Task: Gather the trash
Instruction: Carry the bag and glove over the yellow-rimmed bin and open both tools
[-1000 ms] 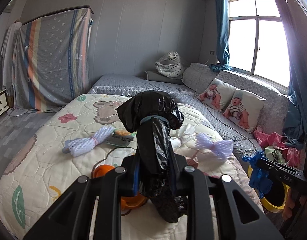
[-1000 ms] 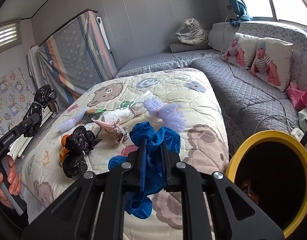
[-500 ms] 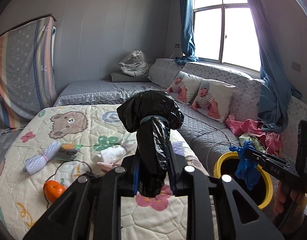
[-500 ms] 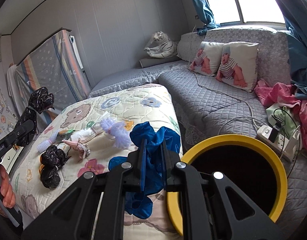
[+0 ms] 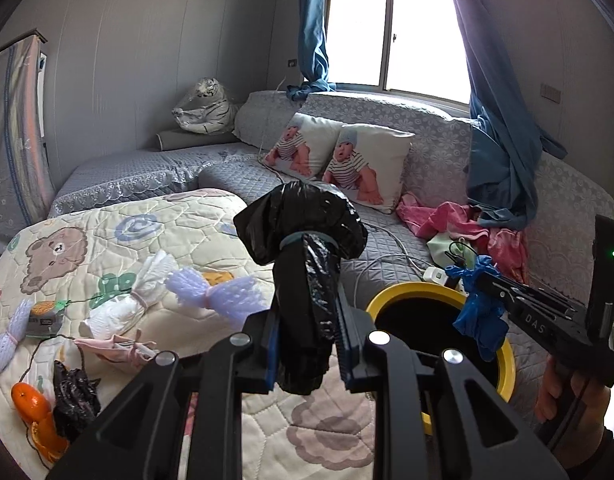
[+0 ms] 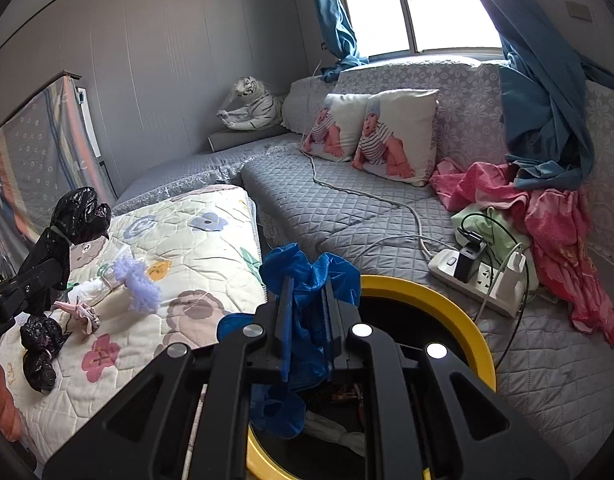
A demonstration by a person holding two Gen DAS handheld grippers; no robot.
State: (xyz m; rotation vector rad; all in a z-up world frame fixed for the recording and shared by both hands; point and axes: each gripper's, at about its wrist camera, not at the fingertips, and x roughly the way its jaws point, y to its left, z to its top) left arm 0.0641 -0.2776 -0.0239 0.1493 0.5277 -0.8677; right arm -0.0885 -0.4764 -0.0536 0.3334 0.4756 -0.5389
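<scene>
Pillows (image 5: 339, 160): two; bins (image 5: 503, 364): one

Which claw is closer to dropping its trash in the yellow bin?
Probably the right claw: its blue glove hangs at the yellow bin rim. The left claw, gripping the black bag, is beside the bin, over the bed.

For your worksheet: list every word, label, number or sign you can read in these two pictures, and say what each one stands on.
"DAS": white letters on the side of the right gripper, seen from the left wrist view.
"oolAI": the cut-off end of a white word on the left gripper, at the left edge of the right wrist view.
Small dark packet on the quilt: its print is too small to read.
</scene>
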